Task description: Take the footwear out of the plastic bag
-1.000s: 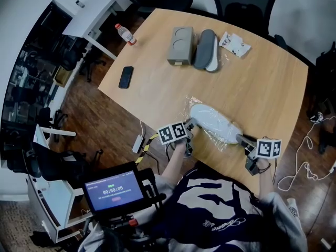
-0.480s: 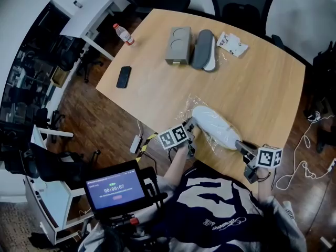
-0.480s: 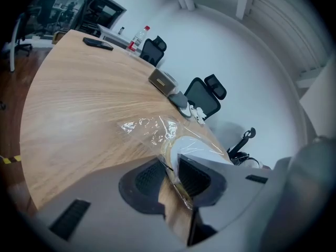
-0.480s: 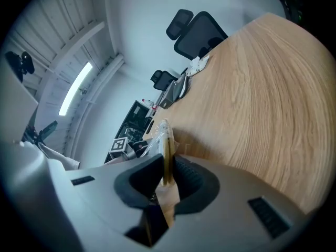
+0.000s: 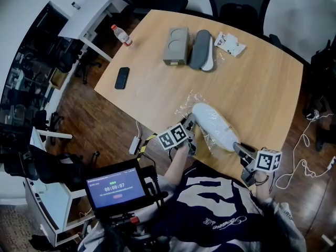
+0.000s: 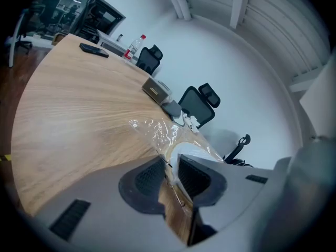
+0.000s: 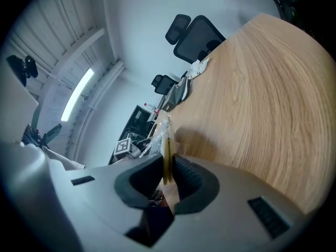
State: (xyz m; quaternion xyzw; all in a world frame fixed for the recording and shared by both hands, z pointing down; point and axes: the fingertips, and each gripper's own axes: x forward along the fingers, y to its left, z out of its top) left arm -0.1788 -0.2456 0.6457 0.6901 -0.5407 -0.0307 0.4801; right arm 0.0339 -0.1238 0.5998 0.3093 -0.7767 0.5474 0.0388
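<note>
In the head view we see a clear plastic bag point(image 5: 190, 103) lying near the desk's point(image 5: 252, 83) edge, at about 5 o'clock from its middle. A white slipper point(image 5: 212, 124) is inside the bag, its length running from 10 o'clock to 4 o'clock.

Our left hand-held gripper point(image 6: 170, 171) sits at the bag's 8 o'clock side. In the left gripper view its pads are drawn close together with a fold of the crinkled film caught between them. The white slipper shows just beyond, under the film.

Our right hand-held gripper point(image 7: 168, 173) is at the slipper's 4 o'clock end, right at the desk's edge. In the right gripper view its pads press onto a thin, pale-yellow edge that stands upright between them. It looks to us like the slipper's end seen edge-on, and we cannot tell whether film lies between it and the pads.

Far across the desk, toward 11 to 12 o'clock from the bag, a grey box point(image 5: 176, 46) and a dark grey slipper point(image 5: 202, 50) lie side by side. A crumpled printed packet point(image 5: 231, 42) lies just to their 3 o'clock. A black phone point(image 5: 122, 77) lies well apart at the desk's 9 o'clock side. A water bottle point(image 5: 119, 34) with a red cap is near the 10 o'clock corner. Black office chairs point(image 5: 236, 4) stand beyond the desk at 12 o'clock. A small lit screen point(image 5: 114, 187) sits in front of us at the picture's 7 o'clock.
</note>
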